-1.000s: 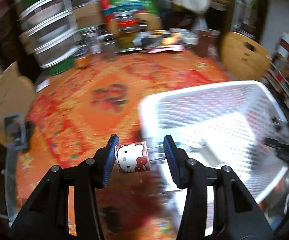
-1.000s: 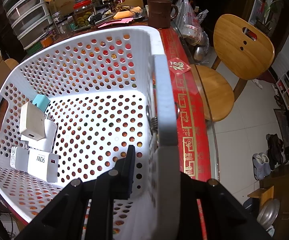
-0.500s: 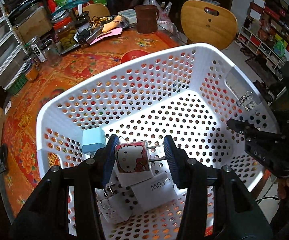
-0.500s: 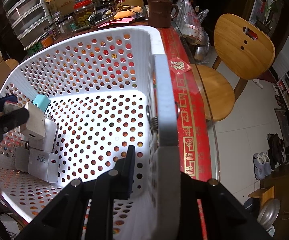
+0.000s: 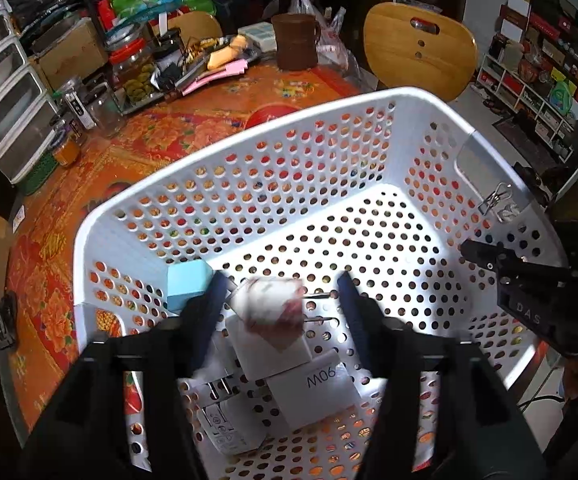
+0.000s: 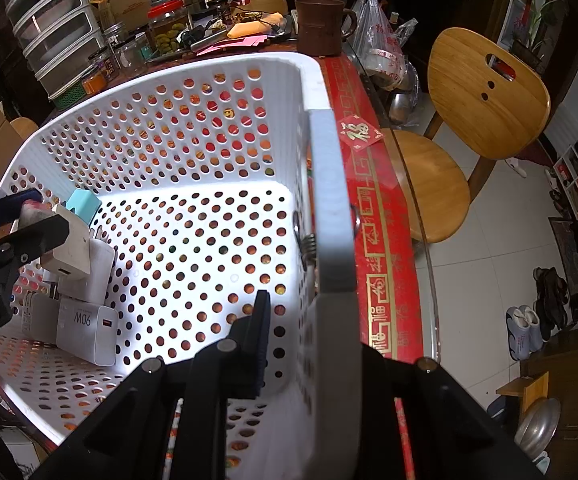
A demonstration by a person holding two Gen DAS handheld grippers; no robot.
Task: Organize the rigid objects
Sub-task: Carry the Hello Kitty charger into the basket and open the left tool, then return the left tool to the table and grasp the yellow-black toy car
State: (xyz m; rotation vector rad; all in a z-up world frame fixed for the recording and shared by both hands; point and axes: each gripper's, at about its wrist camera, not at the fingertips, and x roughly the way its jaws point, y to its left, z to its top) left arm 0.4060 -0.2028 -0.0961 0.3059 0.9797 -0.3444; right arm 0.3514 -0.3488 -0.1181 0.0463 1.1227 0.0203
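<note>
My left gripper is open over the near left corner of the white perforated basket. The Hello Kitty plug charger is blurred between the jaws, free of them, just above a pile of white chargers and a light blue charger. My right gripper is shut on the basket's right wall, one finger inside and one outside. The left gripper shows at the left of the right wrist view.
The basket sits on a round table with a red and orange patterned cloth. Jars, a tray of clutter and a brown mug stand at the far side. Wooden chairs stand to the right. A binder clip hangs on the basket wall.
The left gripper carried the Hello Kitty charger from over the table into the basket, then its jaws opened and the charger came free. The right gripper kept its hold on the basket wall.
</note>
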